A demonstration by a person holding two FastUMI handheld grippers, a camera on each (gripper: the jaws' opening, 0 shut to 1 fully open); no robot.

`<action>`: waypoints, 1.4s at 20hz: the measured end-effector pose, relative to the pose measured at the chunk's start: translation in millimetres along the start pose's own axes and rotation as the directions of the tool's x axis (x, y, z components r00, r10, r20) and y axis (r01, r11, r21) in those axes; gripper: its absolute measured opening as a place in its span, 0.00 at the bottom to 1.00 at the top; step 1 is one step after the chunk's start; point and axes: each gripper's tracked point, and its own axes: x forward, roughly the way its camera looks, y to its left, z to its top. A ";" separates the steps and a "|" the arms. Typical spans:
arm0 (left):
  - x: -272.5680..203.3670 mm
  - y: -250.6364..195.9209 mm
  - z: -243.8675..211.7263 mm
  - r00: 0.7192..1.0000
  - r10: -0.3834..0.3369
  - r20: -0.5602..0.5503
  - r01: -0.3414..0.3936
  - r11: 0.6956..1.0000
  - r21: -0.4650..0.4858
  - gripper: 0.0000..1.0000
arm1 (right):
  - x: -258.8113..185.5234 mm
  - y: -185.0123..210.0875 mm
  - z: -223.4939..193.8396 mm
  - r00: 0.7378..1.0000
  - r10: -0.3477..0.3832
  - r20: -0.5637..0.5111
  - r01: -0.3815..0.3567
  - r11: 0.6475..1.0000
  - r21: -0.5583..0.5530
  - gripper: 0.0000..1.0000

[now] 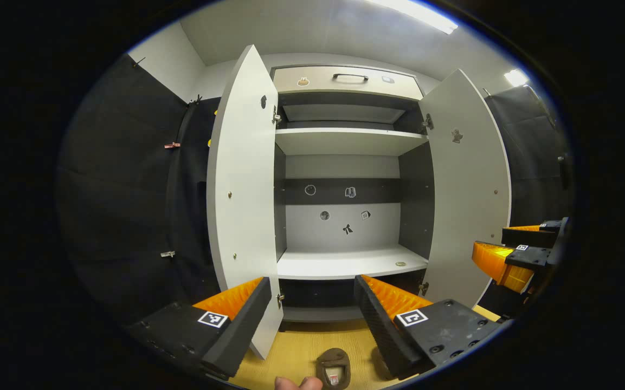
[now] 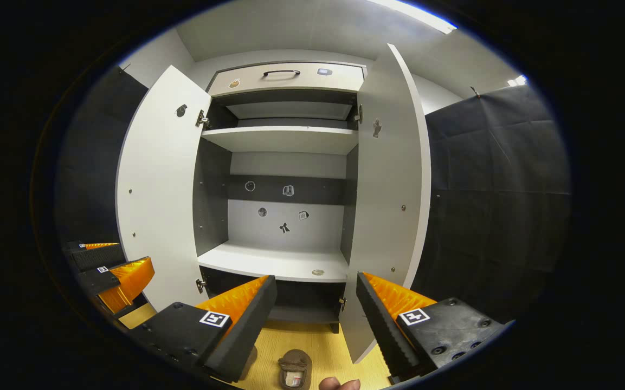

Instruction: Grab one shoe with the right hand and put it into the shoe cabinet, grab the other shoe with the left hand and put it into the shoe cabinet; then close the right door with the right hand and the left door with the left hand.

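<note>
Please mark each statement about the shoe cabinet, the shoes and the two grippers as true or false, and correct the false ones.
1. Both doors of the shoe cabinet stand open. True.
2. A shoe already rests on the lower shelf. False: the shoe lies on the wooden floor in front of the cabinet.
3. The left gripper is shut on a shoe. False: its fingers are apart and hold nothing.
4. The right gripper is open and holds nothing. True.
5. The drawer at the top has a dark handle. True.
</note>
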 end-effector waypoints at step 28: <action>-2.3 7.8 -40.8 0.999 0.045 -0.017 -0.044 0.998 0.045 0.97 | -34.5 63.3 -296.9 0.810 0.238 -0.536 -0.161 0.969 0.188 0.98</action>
